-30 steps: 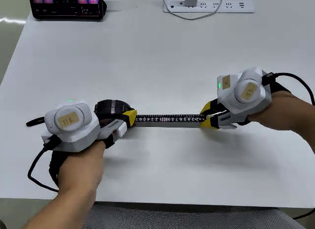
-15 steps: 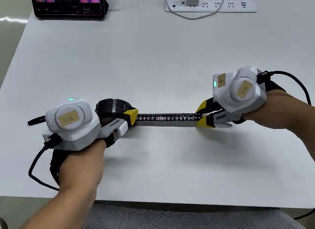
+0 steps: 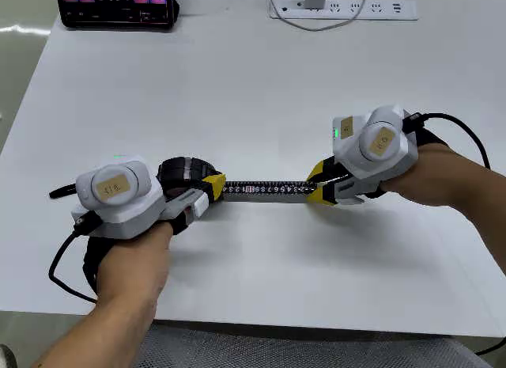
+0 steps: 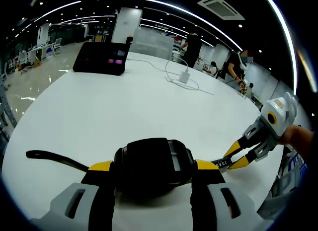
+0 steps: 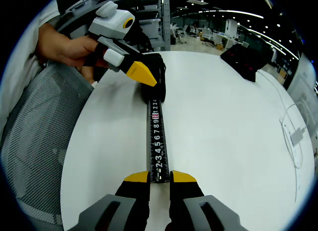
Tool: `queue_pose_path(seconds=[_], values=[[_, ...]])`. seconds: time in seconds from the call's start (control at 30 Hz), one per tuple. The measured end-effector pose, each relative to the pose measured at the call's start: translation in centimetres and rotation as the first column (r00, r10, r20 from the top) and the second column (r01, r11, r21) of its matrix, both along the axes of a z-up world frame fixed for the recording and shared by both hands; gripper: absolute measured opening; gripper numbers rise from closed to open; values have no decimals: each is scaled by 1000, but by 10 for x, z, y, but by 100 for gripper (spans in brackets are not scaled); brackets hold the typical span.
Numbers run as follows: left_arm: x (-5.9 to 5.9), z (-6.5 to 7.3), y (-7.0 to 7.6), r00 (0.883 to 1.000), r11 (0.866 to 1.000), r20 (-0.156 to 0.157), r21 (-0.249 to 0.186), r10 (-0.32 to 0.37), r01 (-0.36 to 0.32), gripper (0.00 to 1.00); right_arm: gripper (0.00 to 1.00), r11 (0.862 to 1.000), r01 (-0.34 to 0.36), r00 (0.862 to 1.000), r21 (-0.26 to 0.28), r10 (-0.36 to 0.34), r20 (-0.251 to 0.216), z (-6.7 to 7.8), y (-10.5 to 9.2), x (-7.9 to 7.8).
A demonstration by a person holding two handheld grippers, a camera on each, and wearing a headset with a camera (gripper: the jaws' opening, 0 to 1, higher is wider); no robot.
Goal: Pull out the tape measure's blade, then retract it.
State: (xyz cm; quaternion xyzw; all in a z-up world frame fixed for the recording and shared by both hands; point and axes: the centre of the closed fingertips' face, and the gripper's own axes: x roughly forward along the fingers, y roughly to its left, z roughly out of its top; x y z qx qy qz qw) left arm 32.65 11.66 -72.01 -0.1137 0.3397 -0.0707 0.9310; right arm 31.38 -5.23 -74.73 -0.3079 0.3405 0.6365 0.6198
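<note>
Lying extended on the white table, nearer its front edge than its back, the tape measure's blade runs left to right with its numerals facing up. Left gripper: jaws clenched around the black tape measure case, toward the table's left edge. Right gripper: yellow-tipped jaws pinched tight on the blade's free end.
</note>
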Motion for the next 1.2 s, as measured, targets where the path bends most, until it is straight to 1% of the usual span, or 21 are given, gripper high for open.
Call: queue_pose_path(seconds=[0.3, 0.47, 0.93, 1.2], values=[[0, 0, 0, 1000, 1000, -2, -5, -3, 3, 57, 11, 1000, -2, 1000, 13, 2, -4, -1, 9, 0], [0, 0, 0, 1000, 1000, -3, -9, -3, 3, 57, 11, 1000, -1, 1000, 19, 1, -7, -5, 13, 2], [0, -1, 0, 1000, 1000, -7, -18, -2, 2, 57, 11, 999, -6, 1000, 47, 7, -15, -4, 35, 2], [0, -1, 0, 1000, 1000, -9, -25, -3, 3, 57, 11, 998, -2, 1000, 69, 3, -24, -4, 46, 0]])
